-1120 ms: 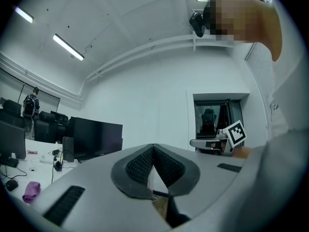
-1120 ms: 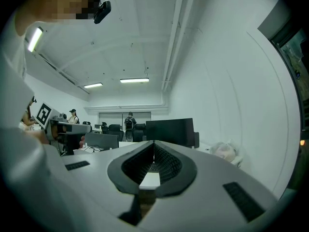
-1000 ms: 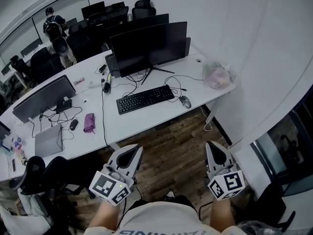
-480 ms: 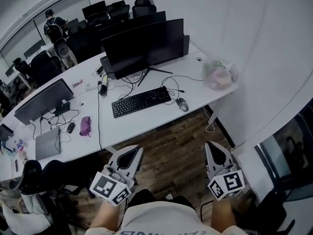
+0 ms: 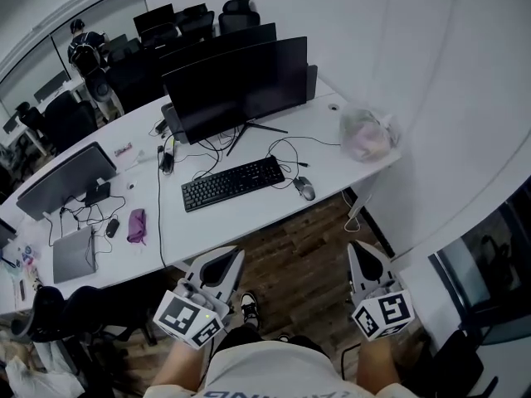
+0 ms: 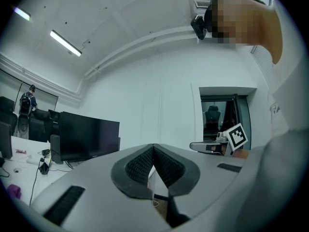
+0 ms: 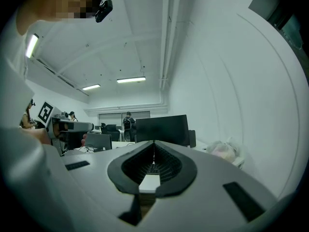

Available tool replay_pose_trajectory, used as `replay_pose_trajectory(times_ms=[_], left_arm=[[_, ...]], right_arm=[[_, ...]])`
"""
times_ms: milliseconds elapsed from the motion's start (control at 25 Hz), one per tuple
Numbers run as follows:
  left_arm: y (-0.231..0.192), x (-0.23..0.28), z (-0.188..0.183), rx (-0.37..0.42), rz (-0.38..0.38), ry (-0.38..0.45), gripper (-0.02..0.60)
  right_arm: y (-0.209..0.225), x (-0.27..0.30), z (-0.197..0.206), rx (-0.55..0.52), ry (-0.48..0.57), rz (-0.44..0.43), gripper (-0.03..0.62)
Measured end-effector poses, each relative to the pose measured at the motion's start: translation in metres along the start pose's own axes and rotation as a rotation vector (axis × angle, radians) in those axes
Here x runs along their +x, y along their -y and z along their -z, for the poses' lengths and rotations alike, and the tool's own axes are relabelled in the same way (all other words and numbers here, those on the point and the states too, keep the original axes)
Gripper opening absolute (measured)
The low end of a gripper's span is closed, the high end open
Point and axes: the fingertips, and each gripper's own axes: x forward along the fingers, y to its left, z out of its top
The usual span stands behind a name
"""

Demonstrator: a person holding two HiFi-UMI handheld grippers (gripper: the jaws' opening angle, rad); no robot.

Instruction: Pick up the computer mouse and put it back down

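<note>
A grey computer mouse (image 5: 304,188) lies on the white desk (image 5: 249,214), just right of the black keyboard (image 5: 233,183). Both grippers hang over the wooden floor, well short of the desk. My left gripper (image 5: 228,255) is shut with nothing between its jaws, and its tips meet in the left gripper view (image 6: 153,146). My right gripper (image 5: 359,245) is shut and empty too, its tips together in the right gripper view (image 7: 154,143). Both point level toward the desk.
A large black monitor (image 5: 236,87) stands behind the keyboard with cables around its foot. A crumpled plastic bag (image 5: 367,133) sits at the desk's right end by the white wall. To the left are another monitor (image 5: 60,180), a laptop (image 5: 73,253) and a second mouse (image 5: 112,227). A person (image 5: 83,46) stands far back.
The desk and its things have slid left and a little nearer in the head view. Both grippers keep their places in the picture and stay shut.
</note>
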Motion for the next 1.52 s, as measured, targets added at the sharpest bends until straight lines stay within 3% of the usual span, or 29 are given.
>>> replay_pose_trajectory(times_ms=[640, 1160, 1520], left_arm=[[-0.109, 0.059, -0.009, -0.031, 0.042, 0.015, 0.005], [-0.214, 0.072, -0.001, -0.068, 0.046, -0.007, 0.005], [-0.239, 0.081, 0.010, -0.091, 0.007, -0.024, 0.005]], right_arm=[[0.004, 0.117, -0.016, -0.052, -0.027, 0.032, 0.020], [-0.010, 0.207, -0.011, -0.066, -0.071, 0.096, 0.020], [0.006, 0.241, 0.008, -0.053, -0.123, 0.097, 0.021]])
